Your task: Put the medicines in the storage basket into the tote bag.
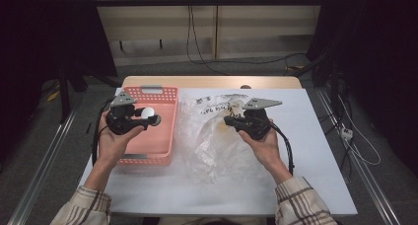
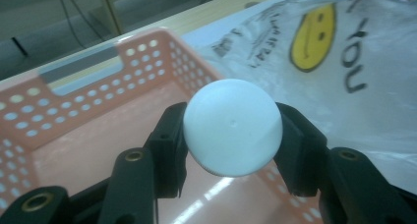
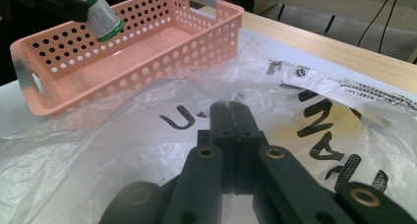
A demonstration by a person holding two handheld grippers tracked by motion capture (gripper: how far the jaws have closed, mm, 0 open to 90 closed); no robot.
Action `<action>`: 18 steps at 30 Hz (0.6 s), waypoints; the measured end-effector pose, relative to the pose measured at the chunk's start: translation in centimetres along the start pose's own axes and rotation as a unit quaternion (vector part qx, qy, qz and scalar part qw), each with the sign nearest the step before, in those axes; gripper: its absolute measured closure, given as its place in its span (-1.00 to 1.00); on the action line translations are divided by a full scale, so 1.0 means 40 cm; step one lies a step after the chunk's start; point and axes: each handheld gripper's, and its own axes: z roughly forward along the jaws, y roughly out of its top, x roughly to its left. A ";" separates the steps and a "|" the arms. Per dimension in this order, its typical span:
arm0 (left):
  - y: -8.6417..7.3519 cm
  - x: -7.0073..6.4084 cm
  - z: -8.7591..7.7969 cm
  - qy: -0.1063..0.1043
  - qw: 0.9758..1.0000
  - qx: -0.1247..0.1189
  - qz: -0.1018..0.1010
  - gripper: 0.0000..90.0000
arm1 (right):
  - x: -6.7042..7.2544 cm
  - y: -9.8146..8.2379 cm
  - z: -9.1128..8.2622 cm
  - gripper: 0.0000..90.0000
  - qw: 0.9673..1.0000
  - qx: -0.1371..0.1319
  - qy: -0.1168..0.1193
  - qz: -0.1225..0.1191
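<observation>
The left gripper (image 1: pixel 148 117) held a small white-capped bottle (image 2: pixel 232 126) between its fingers, above the pink basket (image 1: pixel 165 136) at the left of the white surface (image 1: pixel 320 175). In the right gripper view the bottle (image 3: pixel 101 15) showed a label with what looked like a green band. Just beside the basket lay a crumpled clear plastic bag (image 1: pixel 212 146) printed with a yellow smiley (image 2: pixel 312 36). Over it hovered the right gripper (image 3: pixel 231 117), fingers closed together on nothing.

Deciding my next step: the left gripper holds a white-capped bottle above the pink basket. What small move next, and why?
Probably carry the bottle toward the plastic bag. The left gripper grips it by the cap above the empty-looking basket, while the right gripper, jaws shut, seems to pinch the bag.
</observation>
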 end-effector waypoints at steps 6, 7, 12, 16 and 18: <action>0.005 -0.045 -0.014 -0.009 1.000 -0.011 0.015 0.14 | -0.002 0.000 -0.004 1.00 1.000 -0.007 0.001 0.002; 0.004 -0.053 -0.016 -0.013 1.000 -0.015 0.012 0.14 | -0.002 0.000 -0.006 1.00 1.000 -0.008 0.000 0.002; 0.002 -0.087 -0.017 -0.035 0.999 -0.023 0.012 0.14 | -0.003 -0.001 -0.012 1.00 1.000 -0.010 0.002 0.005; 0.007 -0.119 -0.011 -0.042 0.998 -0.030 0.030 0.14 | -0.001 -0.005 -0.008 1.00 1.000 -0.005 0.004 0.003; 0.011 -0.137 -0.014 -0.051 0.997 -0.038 0.048 0.14 | 0.000 -0.008 -0.006 1.00 1.000 -0.004 0.005 0.003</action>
